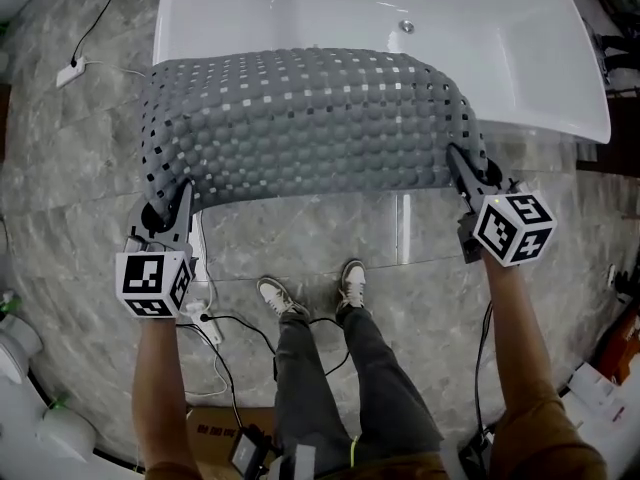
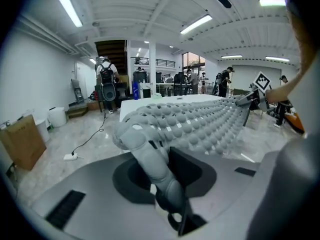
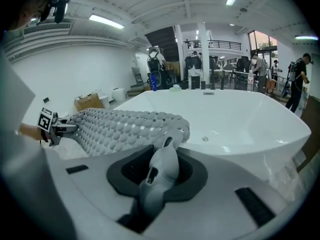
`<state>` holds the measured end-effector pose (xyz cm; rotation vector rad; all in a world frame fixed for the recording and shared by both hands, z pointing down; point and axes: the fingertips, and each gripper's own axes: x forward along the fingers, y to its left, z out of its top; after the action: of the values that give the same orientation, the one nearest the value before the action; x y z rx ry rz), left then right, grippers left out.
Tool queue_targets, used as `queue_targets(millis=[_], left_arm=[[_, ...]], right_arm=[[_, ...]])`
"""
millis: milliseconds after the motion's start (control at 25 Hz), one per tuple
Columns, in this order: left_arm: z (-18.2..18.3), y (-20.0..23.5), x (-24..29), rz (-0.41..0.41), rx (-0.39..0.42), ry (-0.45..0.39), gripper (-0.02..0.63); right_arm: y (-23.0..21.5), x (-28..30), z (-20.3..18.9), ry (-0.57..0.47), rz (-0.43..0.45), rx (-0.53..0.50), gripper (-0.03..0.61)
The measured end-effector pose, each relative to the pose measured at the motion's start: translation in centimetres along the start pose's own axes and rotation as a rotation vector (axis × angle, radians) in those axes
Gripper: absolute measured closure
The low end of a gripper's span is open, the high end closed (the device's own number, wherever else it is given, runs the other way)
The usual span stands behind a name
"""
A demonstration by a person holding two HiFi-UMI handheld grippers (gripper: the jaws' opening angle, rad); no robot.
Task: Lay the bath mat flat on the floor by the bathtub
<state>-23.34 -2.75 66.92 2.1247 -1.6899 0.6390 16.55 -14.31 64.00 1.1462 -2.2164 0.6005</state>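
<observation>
Left gripper (image 1: 172, 206), at the lower left of the head view, was clamped on the near left corner of the bath mat (image 1: 310, 128). At centre right, the right gripper (image 1: 466, 171) was clamped on the near right corner. Each gripper view showed a fold of grey mat pinched between the jaws. The mat was stretched between them across the middle of the frame, held above the floor (image 1: 70, 168). Its far edge overlapped the near rim of the bathtub (image 1: 500, 48) at the top. From the bottom edge the left forearm (image 1: 165, 388) and right forearm (image 1: 520, 338) reached forward, spread wide.
</observation>
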Motion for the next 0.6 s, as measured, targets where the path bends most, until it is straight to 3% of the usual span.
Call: queue_targets(millis=[240,600], left_arm=[[2.7,-1.9,-3.6,0.054,0.074,-0.042,0.526],[3.8,-2.8,-7.4,0.091,0.086,-0.093,0.531]], right_arm=[[0.8,-4.2,1.5,-0.058,-0.011,-0.030,0.512],[3.4,-8.6,4.2,-0.143,-0.021,-0.119,0.514]])
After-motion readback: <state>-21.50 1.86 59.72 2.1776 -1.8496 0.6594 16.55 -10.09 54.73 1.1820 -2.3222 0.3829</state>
